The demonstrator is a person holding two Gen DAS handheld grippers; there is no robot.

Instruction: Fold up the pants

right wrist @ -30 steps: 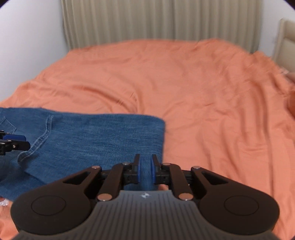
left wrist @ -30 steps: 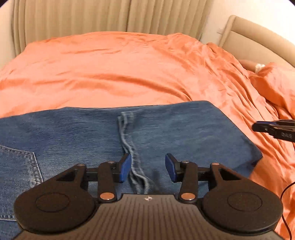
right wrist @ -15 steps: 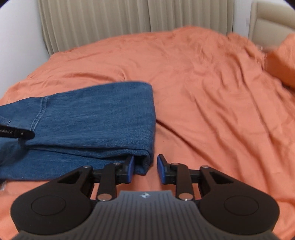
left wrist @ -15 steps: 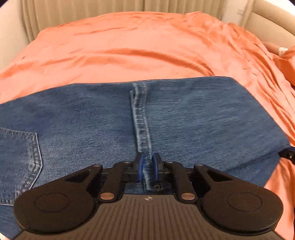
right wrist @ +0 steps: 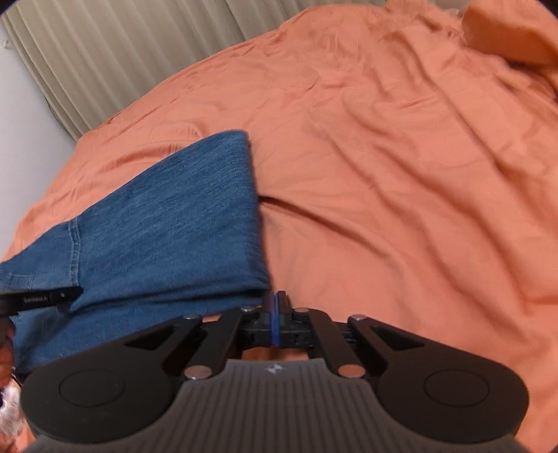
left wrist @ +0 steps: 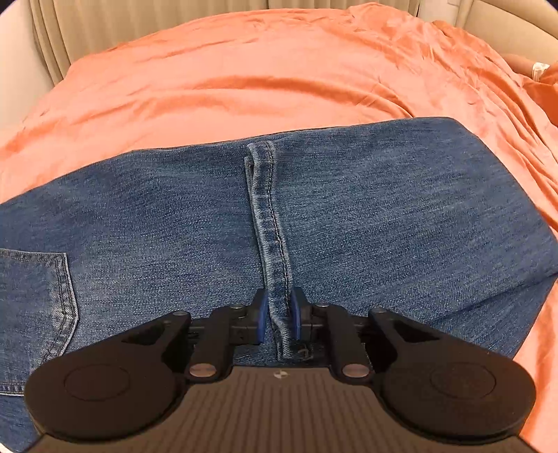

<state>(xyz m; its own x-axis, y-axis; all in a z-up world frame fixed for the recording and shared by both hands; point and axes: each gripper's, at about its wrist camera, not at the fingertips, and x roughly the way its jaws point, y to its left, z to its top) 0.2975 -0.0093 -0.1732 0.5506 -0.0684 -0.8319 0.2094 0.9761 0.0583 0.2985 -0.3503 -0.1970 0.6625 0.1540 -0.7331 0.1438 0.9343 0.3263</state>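
Blue jeans [left wrist: 383, 216] lie folded on the orange bedspread [left wrist: 279, 69], a back pocket [left wrist: 31, 306] showing at the left. A stitched hem band [left wrist: 272, 226] runs across the top layer towards me. My left gripper [left wrist: 279, 313] is shut on the near end of that band, both blue pads pressing the denim. In the right wrist view the jeans [right wrist: 181, 223] reach to the folded right end. My right gripper [right wrist: 275, 306] is shut at the near corner of that fold, and I see no cloth between its pads. A left gripper finger [right wrist: 52, 298] rests on the denim at the far left.
Wrinkled orange bedspread [right wrist: 418, 174] spreads far and right of the jeans. Beige pleated curtain [right wrist: 122, 52] hangs behind the bed. A padded headboard [left wrist: 505, 17] and an orange pillow [right wrist: 516, 31] sit at the right. Part of a hand [right wrist: 5, 355] shows at the left edge.
The left gripper dropped onto the jeans and closed from wide open onto the hem band. The right gripper rolled, sank to the fold's near corner, and its jaws closed fully.
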